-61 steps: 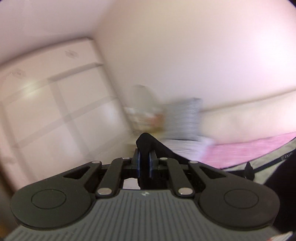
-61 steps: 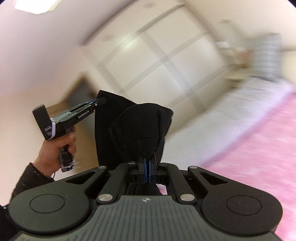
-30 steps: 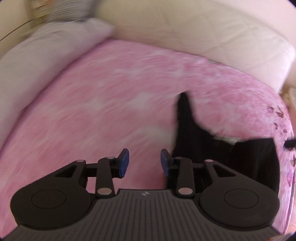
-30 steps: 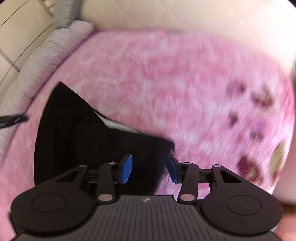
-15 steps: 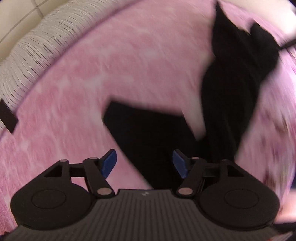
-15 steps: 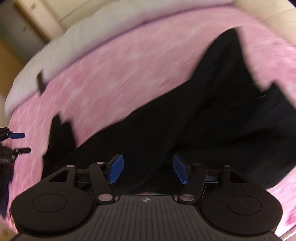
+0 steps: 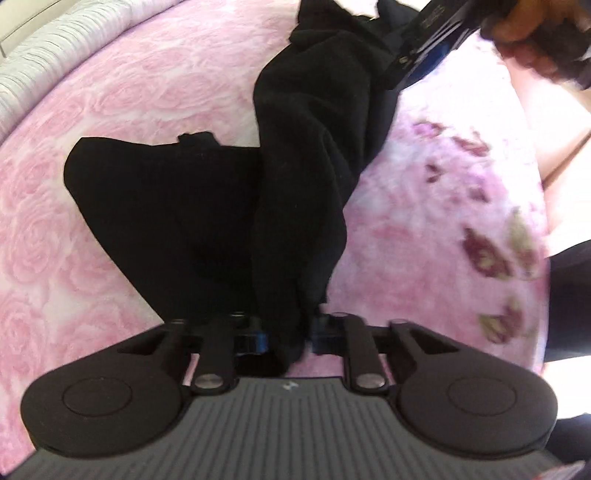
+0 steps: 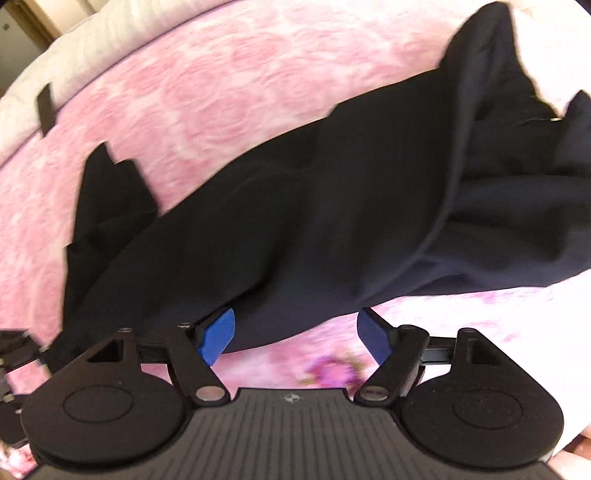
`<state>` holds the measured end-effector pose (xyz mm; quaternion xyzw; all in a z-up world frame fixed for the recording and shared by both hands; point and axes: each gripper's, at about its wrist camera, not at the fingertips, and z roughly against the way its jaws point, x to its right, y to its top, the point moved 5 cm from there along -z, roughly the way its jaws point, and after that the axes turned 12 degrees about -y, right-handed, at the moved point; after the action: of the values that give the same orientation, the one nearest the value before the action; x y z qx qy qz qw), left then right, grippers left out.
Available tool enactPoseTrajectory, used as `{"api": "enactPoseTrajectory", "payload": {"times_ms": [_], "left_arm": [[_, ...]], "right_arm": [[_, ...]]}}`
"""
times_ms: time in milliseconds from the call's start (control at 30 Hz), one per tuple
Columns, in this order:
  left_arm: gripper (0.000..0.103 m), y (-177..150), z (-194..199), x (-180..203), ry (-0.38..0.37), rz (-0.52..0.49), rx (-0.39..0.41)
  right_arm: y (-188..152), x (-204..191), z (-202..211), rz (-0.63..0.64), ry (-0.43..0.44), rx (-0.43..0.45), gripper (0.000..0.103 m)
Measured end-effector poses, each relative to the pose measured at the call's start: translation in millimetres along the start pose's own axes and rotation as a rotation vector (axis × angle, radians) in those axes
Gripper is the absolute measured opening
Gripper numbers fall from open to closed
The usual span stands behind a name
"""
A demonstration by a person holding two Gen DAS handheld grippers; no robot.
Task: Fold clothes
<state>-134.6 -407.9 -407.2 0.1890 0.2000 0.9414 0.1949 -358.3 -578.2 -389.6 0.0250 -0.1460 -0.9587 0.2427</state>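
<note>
Dropped onto one pink blanket (image 7: 155,74), one black garment (image 7: 303,155) is pinched by left tool (image 7: 286,338); right tool (image 8: 295,334) is opening, empty.

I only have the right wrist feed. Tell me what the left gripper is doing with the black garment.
Observer: The left gripper is shut on the black garment; a bunched fold of it is pinched between the blue pads.
Operator: Report where my right gripper sits from that side.
Observer: In the left wrist view the right gripper hangs over the garment's far end, with a hand on its handle; its jaws are opening and grip nothing.
Operator: Describe the cloth beside the pinched fold.
Observer: A flat black panel lies spread on the pink bedspread, to the left of the bunched part.
</note>
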Motion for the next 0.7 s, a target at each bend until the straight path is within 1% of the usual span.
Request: {"api": "enactPoseTrajectory", "payload": {"times_ms": [33,100,200,267,300,333,367,400,433,467,500,567,667,700], "left_arm": [[0.002,1.4,9.7,-4.5,-0.046,0.038,0.002],[0.002,13.9,40.2,-17.2,-0.131,0.159,0.052],[0.002,39.0,92.3,-40.5,-0.226,0.282,0.155],[0.002,54.2,108.3,-54.1,-0.204,0.285,0.175],[0.003,61.7,110.4,-60.1,-0.186,0.269,0.174],[0.004,69.9,109.5,-66.8,-0.159,0.251,0.166],[0.004,77.2,106.2,-73.7,-0.132,0.241,0.155],[0.004,85.0,102.3,-80.8,-0.102,0.239,0.149],[0.005,94.5,100.0,-88.6,-0.072,0.239,0.151],[0.006,102.1,97.9,-95.2,-0.052,0.239,0.160],[0.008,111.4,97.9,-102.4,-0.032,0.238,0.173],[0.010,130.3,98.8,-118.6,0.006,0.242,0.206],[0.017,148.9,101.8,-150.0,0.073,0.305,0.243],[0.017,152.3,106.3,-158.1,0.110,0.325,0.252]], "right_arm": [[2.3,8.4,-1.5,-0.025,-0.011,0.000,0.083],[5.6,24.6,-4.6,-0.085,-0.019,-0.002,0.087],[7.9,34.3,-11.3,-0.167,0.052,-0.001,0.087],[8.9,39.4,-15.8,-0.219,0.106,-0.002,0.084],[10.0,40.9,-16.6,-0.243,0.137,-0.008,0.074],[11.8,41.4,-16.0,-0.266,0.173,-0.020,0.055],[13.5,41.9,-15.2,-0.288,0.208,-0.032,0.027],[17.4,41.8,-10.7,-0.302,0.234,-0.036,0.017],[23.5,41.1,-2.1,-0.306,0.248,-0.033,0.010],[31.6,40.3,8.8,-0.307,0.269,-0.022,0.007],[42.0,39.5,22.1,-0.303,0.298,-0.001,0.007],[71.6,38.6,49.8,-0.288,0.357,0.052,0.006],[132.4,31.7,76.0,-0.260,0.439,0.140,0.006],[156.3,27.5,79.3,-0.247,0.461,0.168,0.006]]}}
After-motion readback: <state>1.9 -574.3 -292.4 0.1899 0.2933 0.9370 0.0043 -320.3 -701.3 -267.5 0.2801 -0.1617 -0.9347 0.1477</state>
